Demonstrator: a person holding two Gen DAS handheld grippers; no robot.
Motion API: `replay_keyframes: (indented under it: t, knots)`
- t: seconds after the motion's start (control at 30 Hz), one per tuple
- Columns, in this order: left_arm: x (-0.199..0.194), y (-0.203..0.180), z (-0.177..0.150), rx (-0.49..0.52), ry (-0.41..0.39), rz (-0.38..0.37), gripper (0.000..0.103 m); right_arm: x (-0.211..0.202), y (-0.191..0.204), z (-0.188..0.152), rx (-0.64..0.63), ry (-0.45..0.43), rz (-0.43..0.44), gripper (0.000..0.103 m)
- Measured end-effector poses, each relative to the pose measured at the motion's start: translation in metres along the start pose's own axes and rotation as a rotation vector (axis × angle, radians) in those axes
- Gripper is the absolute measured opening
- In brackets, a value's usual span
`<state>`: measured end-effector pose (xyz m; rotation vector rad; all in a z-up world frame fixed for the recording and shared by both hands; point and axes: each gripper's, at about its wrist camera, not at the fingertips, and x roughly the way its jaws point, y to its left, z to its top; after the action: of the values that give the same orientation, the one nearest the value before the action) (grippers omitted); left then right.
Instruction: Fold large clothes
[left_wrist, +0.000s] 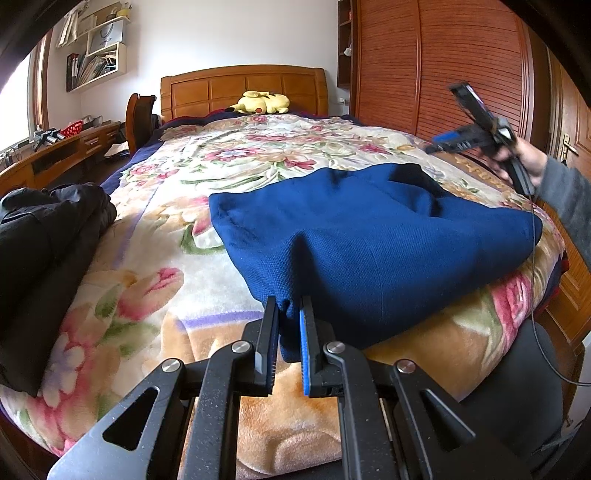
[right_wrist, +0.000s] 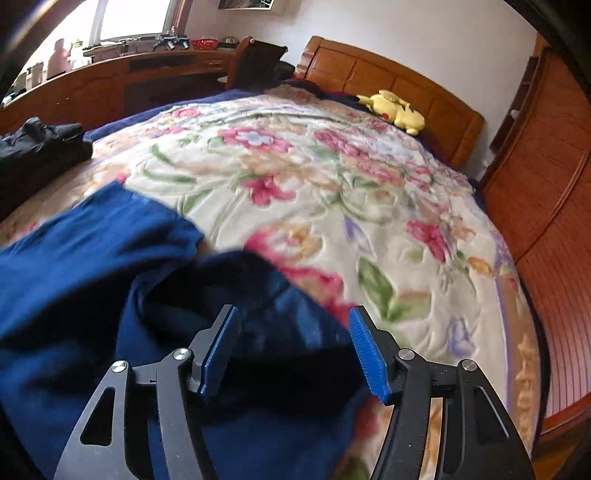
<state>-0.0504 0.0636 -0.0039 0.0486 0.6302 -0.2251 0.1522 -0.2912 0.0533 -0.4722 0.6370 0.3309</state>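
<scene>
At frame centre, a dark blue textured garment (left_wrist: 369, 236) lies on the floral-blanketed bed (left_wrist: 155, 295); the left gripper (left_wrist: 289, 314) pinches its near edge, while the right gripper (right_wrist: 293, 349) (jaws spread wide) hovers above.

Setting: bedroom in a private home. Evidence: large bed with a panelled orange-brown wooden headboard (left_wrist: 243, 88), covered by a plush cream blanket printed with pink flowers (left_wrist: 236, 155). Yellow soft toy (left_wrist: 260, 102) lies at the head end. Reddish slatted wooden wardrobe doors (left_wrist: 443, 66) fill one wall. Long wooden desk with drawers (left_wrist: 55, 151) runs under a bright window (right_wrist: 136, 16); white wall shelves holding books and paper bags (left_wrist: 96, 55) hang above it.
</scene>
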Motion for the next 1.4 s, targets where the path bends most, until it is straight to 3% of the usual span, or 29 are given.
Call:
replay_keyframes:
  t: [0.17,0.37,0.43,0.47,0.5,0.53,0.57,0.63,0.7,0.8,0.9,0.97,1.07,1.1,1.4]
  knots:
    - [0.001,-0.001,-0.001,-0.002,0.001,0.003,0.01,0.024,-0.055,-0.043,0.173,0.078,0.006,0.064]
    - [0.001,-0.005,0.001,0.008,0.012,0.023,0.01,0.103,-0.093,-0.073,0.38,0.151,0.1,0.064]
    - [0.001,-0.006,0.002,0.013,0.016,0.03,0.01,0.116,-0.096,-0.076,0.415,0.141,0.137,0.055]
    - [0.001,-0.006,0.001,0.013,0.018,0.033,0.01,0.12,-0.098,-0.076,0.416,0.125,0.153,0.042]
    - [0.0,-0.007,0.002,0.013,0.018,0.034,0.01,0.122,-0.096,-0.075,0.409,0.111,0.178,0.022]
    - [0.0,-0.007,0.001,0.012,0.018,0.034,0.01,0.121,-0.093,-0.072,0.387,0.097,0.189,0.011]
    - [0.0,-0.006,0.0,0.009,0.018,0.034,0.01,0.119,-0.09,-0.071,0.354,0.082,0.17,0.005]
    - [0.0,-0.006,-0.001,0.006,0.017,0.034,0.01,0.108,-0.091,-0.064,0.318,0.053,0.121,0.003]
    - [0.0,-0.005,-0.001,0.002,0.017,0.033,0.01,0.087,-0.108,-0.058,0.382,0.006,0.046,0.002]
    - [0.001,-0.006,-0.001,0.001,0.016,0.033,0.01,0.069,-0.135,-0.055,0.512,0.003,-0.045,0.002]
    - [0.001,-0.007,0.0,0.004,0.015,0.041,0.01,0.071,-0.131,-0.052,0.477,0.057,-0.081,0.004]
    - [-0.001,-0.006,-0.001,-0.002,0.015,0.04,0.01,0.069,-0.127,-0.051,0.434,0.094,-0.108,0.017]
    - [-0.004,-0.006,-0.004,-0.008,0.011,0.035,0.01,0.052,-0.126,-0.047,0.405,0.052,-0.14,0.054]
    - [-0.005,-0.006,-0.004,-0.009,0.01,0.034,0.01,0.046,-0.125,-0.049,0.414,0.047,-0.112,0.057]
    - [-0.011,-0.005,-0.005,-0.02,-0.001,0.034,0.011,-0.08,-0.047,-0.105,0.332,-0.076,-0.009,0.057]
